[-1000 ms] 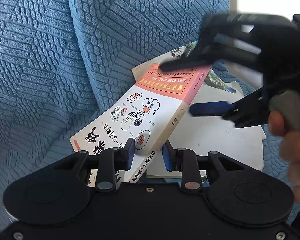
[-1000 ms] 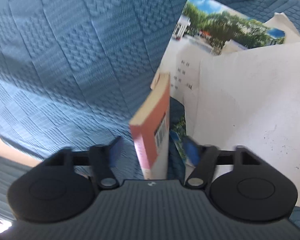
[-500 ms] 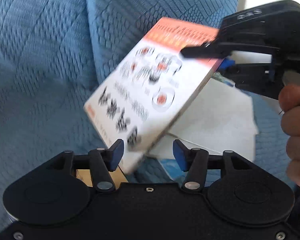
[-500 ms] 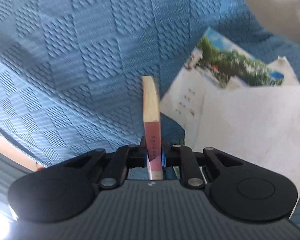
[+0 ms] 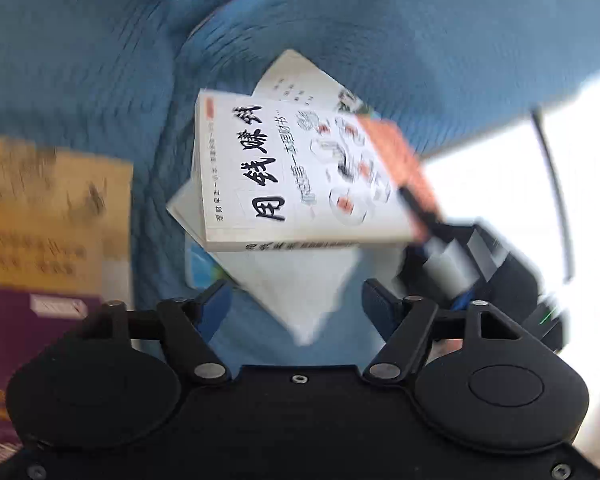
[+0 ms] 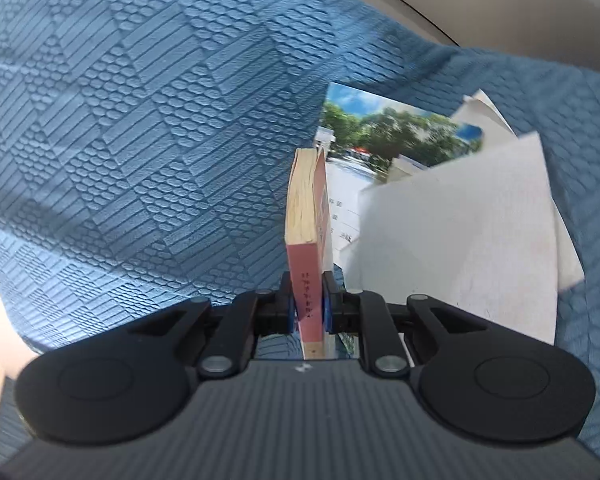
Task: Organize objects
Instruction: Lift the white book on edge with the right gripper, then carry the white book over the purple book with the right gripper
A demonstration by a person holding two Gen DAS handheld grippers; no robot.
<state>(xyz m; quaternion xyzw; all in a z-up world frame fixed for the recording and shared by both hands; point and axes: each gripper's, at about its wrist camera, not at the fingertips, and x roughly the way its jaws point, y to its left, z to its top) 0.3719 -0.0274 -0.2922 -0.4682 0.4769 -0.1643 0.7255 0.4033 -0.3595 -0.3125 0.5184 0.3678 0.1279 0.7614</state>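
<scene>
- Currently clamped by right gripper (image 6: 308, 308) on orange end: paperback (image 5: 300, 176), lifted clear of blue sofa cushion (image 6: 140, 120).
- Left gripper (image 5: 296, 304): jaws just opening, nothing between.
- Keep clamp firm and spine level during transfer.
- Count, partly blurred: paperback, one; loose papers (image 6: 452, 240) on cushion, at least three; yellow-purple book (image 5: 40, 240) at left edge, one.

Surface is a blue sofa cushion (image 6: 148, 128), embossed geometric weave. Ahead and right of my right fingers: white paper sheets (image 6: 452, 240) flat on it, over a booklet with a tree photo cover (image 6: 396, 128). Left of my left fingers: yellow-and-purple book (image 5: 40, 248), blurred.
</scene>
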